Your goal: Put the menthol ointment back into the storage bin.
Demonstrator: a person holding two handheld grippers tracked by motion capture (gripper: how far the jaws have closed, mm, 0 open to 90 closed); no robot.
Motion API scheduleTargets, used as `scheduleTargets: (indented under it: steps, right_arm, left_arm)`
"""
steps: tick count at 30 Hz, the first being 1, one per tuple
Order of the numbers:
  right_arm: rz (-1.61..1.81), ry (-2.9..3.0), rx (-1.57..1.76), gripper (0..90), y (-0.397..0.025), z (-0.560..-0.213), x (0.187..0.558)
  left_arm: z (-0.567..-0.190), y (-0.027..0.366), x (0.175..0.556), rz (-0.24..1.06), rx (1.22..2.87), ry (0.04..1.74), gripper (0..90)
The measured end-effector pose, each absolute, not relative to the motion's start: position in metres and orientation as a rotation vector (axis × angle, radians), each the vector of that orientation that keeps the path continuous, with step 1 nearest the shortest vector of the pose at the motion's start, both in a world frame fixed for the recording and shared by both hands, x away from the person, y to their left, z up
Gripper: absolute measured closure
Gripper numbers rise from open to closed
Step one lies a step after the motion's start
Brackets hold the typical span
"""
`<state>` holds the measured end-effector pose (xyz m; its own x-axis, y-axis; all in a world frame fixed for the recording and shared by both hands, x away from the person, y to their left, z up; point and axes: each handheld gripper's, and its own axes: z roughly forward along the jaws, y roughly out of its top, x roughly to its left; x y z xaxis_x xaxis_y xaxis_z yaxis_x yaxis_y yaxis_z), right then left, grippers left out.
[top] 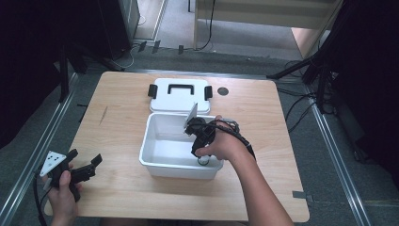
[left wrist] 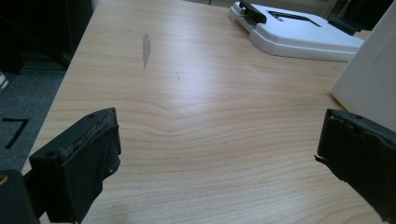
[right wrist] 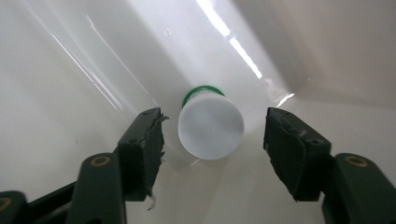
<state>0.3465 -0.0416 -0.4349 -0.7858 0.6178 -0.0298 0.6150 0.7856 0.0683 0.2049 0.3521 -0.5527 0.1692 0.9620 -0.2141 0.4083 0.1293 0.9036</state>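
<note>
**Claw poised over small bottle in white bin**

A small white-capped cylindrical bottle with a green band (right wrist: 210, 126) stands on the floor of an open white plastic storage bin (top: 160, 165), near its front right corner. The right claw (right wrist: 212, 144) reaches down into the bin, its jaws apart on either side of the cap and not touching it. Closing off-centre could tip the bottle or skid it across the glossy floor; the near wall leaves little room for the outer jaw. The left claw (left wrist: 215, 158) idles with jaws wide apart above the pale wooden counter (top: 117, 141). The bin's white lid with black latches (top: 179, 95) lies behind.
</note>
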Motion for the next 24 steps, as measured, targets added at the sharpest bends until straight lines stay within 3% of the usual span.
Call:
scheduleTargets:
  steps: [10, 24]
  right_arm:
    - [0.229, 2.891, 1.023, 25.9, -0.057, -0.397, 0.346]
    - [0.306, 2.806, 1.048, 22.2, -0.096, -0.353, 0.336]
  left_arm:
    - [-0.553, 0.352, 0.205, 0.701, 1.447, 1.406, 0.2]
    - [-0.553, 0.352, 0.205, 0.705, 1.451, 1.404, 0.2]
